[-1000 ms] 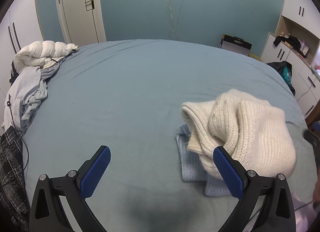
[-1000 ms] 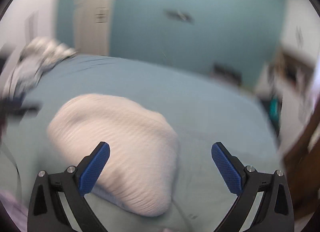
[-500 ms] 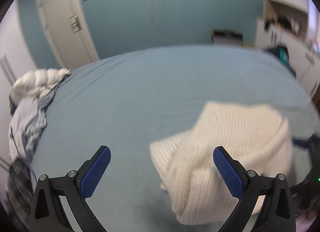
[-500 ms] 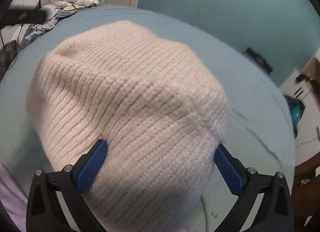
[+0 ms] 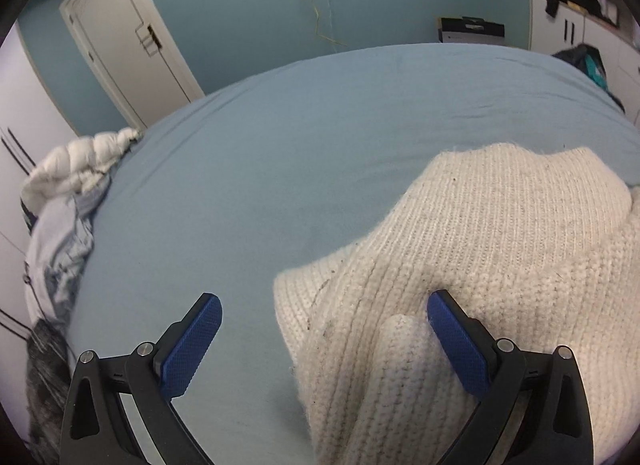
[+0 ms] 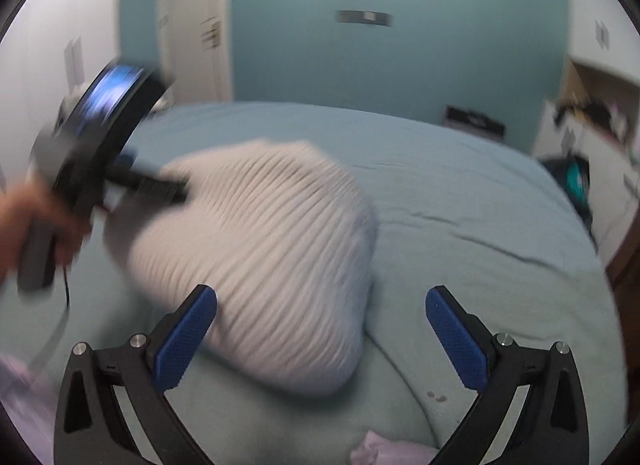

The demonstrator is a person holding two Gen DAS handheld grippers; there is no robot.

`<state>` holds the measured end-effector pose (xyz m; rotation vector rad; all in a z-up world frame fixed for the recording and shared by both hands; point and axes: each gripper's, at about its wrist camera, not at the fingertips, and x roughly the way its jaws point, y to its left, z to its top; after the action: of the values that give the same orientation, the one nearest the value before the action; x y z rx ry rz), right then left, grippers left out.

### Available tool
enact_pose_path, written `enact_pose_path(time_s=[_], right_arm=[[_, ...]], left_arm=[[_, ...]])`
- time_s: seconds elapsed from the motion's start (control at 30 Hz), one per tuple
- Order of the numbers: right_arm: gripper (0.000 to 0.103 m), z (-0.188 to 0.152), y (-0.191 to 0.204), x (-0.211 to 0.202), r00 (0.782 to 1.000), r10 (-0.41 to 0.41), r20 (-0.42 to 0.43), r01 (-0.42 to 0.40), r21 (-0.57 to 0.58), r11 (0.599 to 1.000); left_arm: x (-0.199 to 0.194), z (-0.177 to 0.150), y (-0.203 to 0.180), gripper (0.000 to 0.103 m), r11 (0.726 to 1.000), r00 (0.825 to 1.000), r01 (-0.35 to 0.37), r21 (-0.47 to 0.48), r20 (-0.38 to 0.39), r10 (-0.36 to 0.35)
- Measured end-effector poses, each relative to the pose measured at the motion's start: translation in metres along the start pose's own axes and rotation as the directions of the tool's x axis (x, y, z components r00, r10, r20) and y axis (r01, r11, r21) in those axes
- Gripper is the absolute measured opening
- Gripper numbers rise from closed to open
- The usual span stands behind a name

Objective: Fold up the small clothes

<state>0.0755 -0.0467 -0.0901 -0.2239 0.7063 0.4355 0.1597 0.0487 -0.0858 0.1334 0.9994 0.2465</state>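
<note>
A: How far along is the folding?

B: Barely started, I'd judge. The cream knit garment [image 5: 492, 265] is lying bunched on the blue bed [image 5: 320, 137], filling the lower right of the left wrist view, with a rolled lump of knit between the fingers. No flat, squared fold is showing yet.

A: And what are the tools doing?

B: The left tool [image 5: 324, 341] is standing spread wide, its right blue pad touching the knit and its left pad over bare sheet, so it is gripping nothing. The right tool [image 6: 320, 329] is also spread, its left pad just beside the near edge of the garment [image 6: 260, 265], and is holding nothing.

A: Is the other tool showing in the right view?

B: Yes, blurred, at the centre left of the frame, the left tool [image 6: 168, 189] is reaching the garment's far edge with a hand [image 6: 36, 225] behind it. I cannot tell from there whether it is pinching.

A: So what is left?

B: Flattening it out, then making every fold, by my reckoning.

A: Any labels or writing?

B: None that is readable. The dark box [image 5: 470, 29] by the far wall, upper right, is too small to read.
</note>
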Motion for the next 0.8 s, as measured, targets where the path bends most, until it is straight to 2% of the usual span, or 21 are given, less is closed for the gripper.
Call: enact_pose_path(time_s=[0.03,0.13,0.2,0.23,0.33,0.4,0.5,0.57,0.63,0.7,0.73,0.8], right_arm=[[0.102,-0.007,0.001,0.000,1.000,0.011,-0.015,-0.012,-0.031,0.999],[0.102,-0.008,0.002,0.025,0.994,-0.069,-0.086,0.064,-0.058,0.996],[0.102,-0.008,-0.019,0.029,0.994,-0.023,-0.102,0.026,0.029,0.999],[0.102,-0.011,-0.044,0.024,0.993,0.016,-0.116,-0.002,0.117,0.993],[0.102,-0.019,-0.078,0.042,0.985,0.031,-0.170,0.019,0.283,0.959],[0.102,-0.023,-0.092,0.046,0.975,0.089,-0.204,-0.010,0.360,0.933],[0.102,-0.023,-0.086,0.030,0.958,0.159,-0.238,-0.069,0.346,0.936],[0.102,-0.013,-0.083,0.001,0.967,0.214,-0.138,-0.165,0.303,0.939],[0.102,0.001,-0.100,-0.030,0.963,0.268,0.007,-0.255,0.335,0.907],[0.102,0.011,-0.118,-0.039,0.971,0.232,0.057,-0.235,0.412,0.881],[0.102,0.016,-0.126,-0.034,0.979,0.201,0.035,-0.194,0.451,0.871],[0.102,0.019,-0.133,-0.007,0.982,0.163,-0.098,-0.096,0.486,0.869]], left_arm=[[0.002,0.000,0.002,0.103,1.000,1.000,0.009,-0.008,-0.003,-0.009],[0.007,-0.001,0.005,0.103,0.999,0.999,0.033,-0.026,-0.010,-0.034],[0.010,-0.002,0.007,0.103,0.998,0.999,0.053,-0.040,-0.013,-0.053],[0.011,-0.001,0.007,0.103,0.996,0.997,0.070,-0.049,-0.017,-0.071],[0.016,-0.003,0.008,0.103,0.985,0.988,0.146,-0.089,-0.026,-0.149],[0.016,-0.004,0.008,0.103,0.983,0.989,0.146,-0.112,-0.021,-0.149],[0.013,-0.005,0.009,0.103,0.988,0.993,0.119,-0.097,-0.010,-0.121],[0.014,-0.007,0.011,0.103,0.983,0.989,0.144,-0.110,-0.015,-0.147],[0.016,-0.007,0.013,0.103,0.979,0.987,0.158,-0.129,-0.020,-0.162],[0.016,-0.006,0.011,0.103,0.980,0.987,0.153,-0.130,-0.016,-0.157],[0.015,-0.006,0.010,0.103,0.981,0.989,0.147,-0.125,-0.014,-0.150],[0.011,-0.008,0.005,0.103,0.986,0.991,0.130,-0.109,-0.007,-0.131]])
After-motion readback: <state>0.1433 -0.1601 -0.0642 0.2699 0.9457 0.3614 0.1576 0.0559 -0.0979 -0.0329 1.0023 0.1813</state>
